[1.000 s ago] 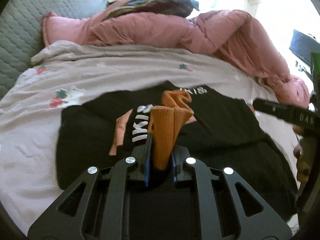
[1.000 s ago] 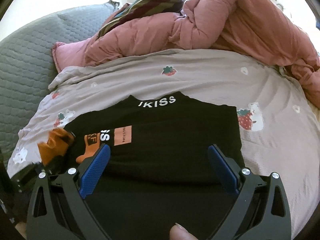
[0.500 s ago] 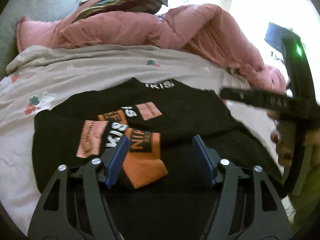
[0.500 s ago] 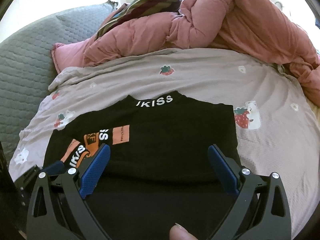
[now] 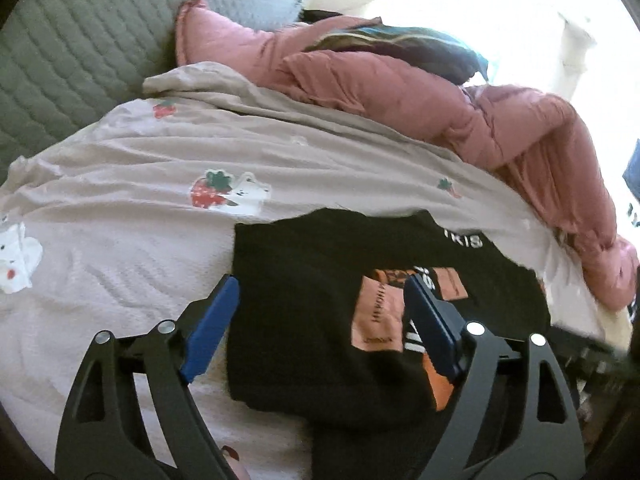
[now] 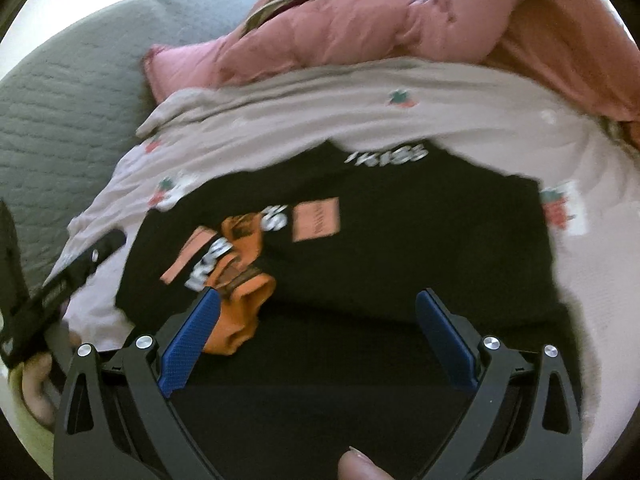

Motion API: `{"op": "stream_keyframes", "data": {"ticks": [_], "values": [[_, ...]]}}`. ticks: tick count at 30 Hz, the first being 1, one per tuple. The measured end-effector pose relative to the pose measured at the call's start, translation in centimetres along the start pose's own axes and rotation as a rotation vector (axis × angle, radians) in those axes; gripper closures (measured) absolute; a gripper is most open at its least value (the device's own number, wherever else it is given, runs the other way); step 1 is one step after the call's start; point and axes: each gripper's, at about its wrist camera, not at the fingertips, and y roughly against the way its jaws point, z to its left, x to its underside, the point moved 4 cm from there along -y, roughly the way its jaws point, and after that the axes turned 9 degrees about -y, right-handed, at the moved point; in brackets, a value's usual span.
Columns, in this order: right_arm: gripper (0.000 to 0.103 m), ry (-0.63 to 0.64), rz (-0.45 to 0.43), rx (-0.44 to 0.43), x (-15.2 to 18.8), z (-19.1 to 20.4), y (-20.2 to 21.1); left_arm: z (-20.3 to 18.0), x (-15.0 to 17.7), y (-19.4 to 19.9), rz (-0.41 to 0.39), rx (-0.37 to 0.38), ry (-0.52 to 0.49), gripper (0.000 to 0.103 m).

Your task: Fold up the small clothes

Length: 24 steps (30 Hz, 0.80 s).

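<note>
Left gripper (image 5: 316, 320): jaws spread wide, just been opening, nothing pinched. Black top (image 5: 320, 300) lying flat on the sheet (image 5: 120, 208), filling the gap between the jaws and running past the right one; left jaw over bare sheet just beside the top's edge. Orange cuff (image 6: 240, 312) of the folded-in sleeve dropped on the black cloth, half hidden behind the right jaw in the left view.

Right gripper (image 6: 316, 340): jaws spread too, nothing between them but black cloth below; cuff touching or just under the left jaw, collar lettering well ahead of the tips. Pink quilt (image 6: 360, 28) bunched far beyond both, out of the way.

Sleeve fold looks done on this side. Best now to leave the cuff alone, keep the left jaws clear of the hem, and go for the opposite sleeve or side edge with the right jaws, pinching only the top layer near the edge so the sheet stays put. Worth laying it over slowly to keep the first fold from sliding.

Against a second ago: left jaws then clamped on the raised orange cuff; now released, cuff lying flat, left view swung toward the top's outer edge. Right jaws as wide as before, now closer over the cuff.
</note>
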Motion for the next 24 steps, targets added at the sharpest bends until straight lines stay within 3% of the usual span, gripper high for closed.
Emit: {"op": "stream_keyframes", "data": {"ticks": [3, 8, 16, 19, 22, 24], "values": [[0.009, 0.022, 0.048, -0.029, 1.3, 1.6, -1.6, 0.9, -0.1, 0.0, 0.000, -0.045, 0.012, 0.026], [0.026, 0.027, 0.106, -0.048, 2.6, 3.4, -4.1, 1.6, -0.2, 0.1, -0.003, -0.046, 0.037, 0.016], [0.046, 0.005, 0.117, -0.074, 3.0, 4.6, -6.7, 1.5, -0.2, 0.1, -0.009, -0.042, 0.033, 0.016], [0.062, -0.021, 0.113, -0.106, 2.9, 4.7, -7.0, 1.6, -0.2, 0.1, -0.008, -0.041, 0.046, 0.016], [0.072, -0.020, 0.110, -0.135, 2.9, 5.1, -6.8, 1.8, -0.2, 0.2, -0.012, -0.043, 0.056, 0.016], [0.085, -0.002, 0.088, -0.138, 2.8, 5.4, -6.5, 1.9, -0.3, 0.4, -0.020, -0.045, 0.060, 0.016]]}}
